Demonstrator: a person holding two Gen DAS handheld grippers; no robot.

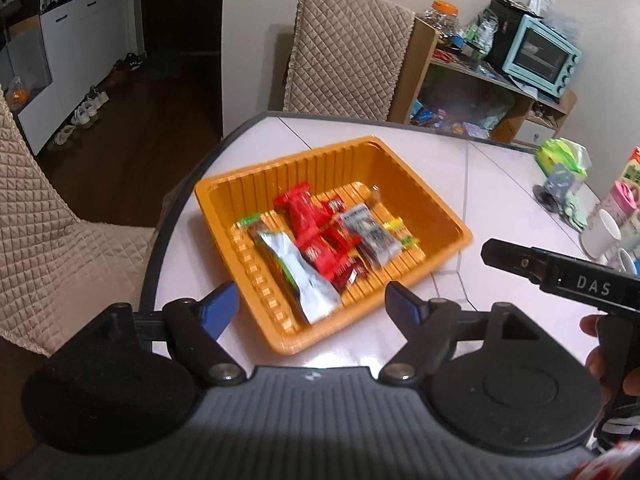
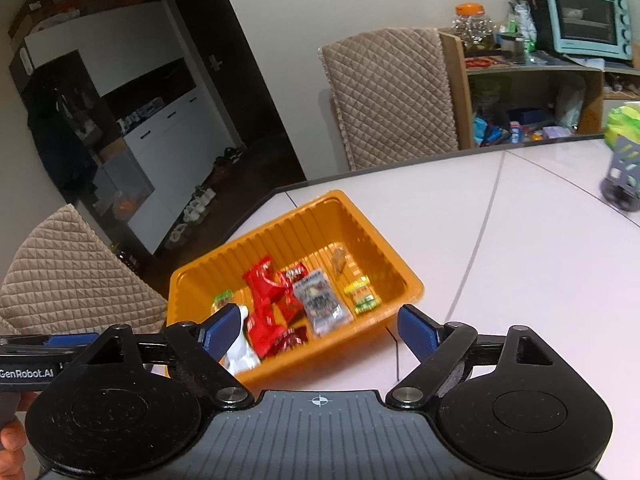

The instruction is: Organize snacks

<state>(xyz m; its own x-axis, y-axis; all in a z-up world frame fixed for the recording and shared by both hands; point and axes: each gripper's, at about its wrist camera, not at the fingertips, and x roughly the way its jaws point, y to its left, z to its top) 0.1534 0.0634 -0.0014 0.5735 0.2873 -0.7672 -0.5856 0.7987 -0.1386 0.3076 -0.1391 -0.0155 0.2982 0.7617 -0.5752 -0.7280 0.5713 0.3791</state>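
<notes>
Both spread and empty: left gripper [image 1: 312, 300] and right gripper [image 2: 318, 326], hovering short of orange tray [image 1: 404, 168] at twelve o'clock. Snack packets [image 1: 316, 240] already gathered inside, seemingly nothing left to carry.

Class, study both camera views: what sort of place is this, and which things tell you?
Most likely a home dining area. Clues: quilted beige chair covers around a pale table, a turquoise countertop oven on a cluttered wooden shelf, and shoes lined up on the dark floor by white cabinets.
</notes>
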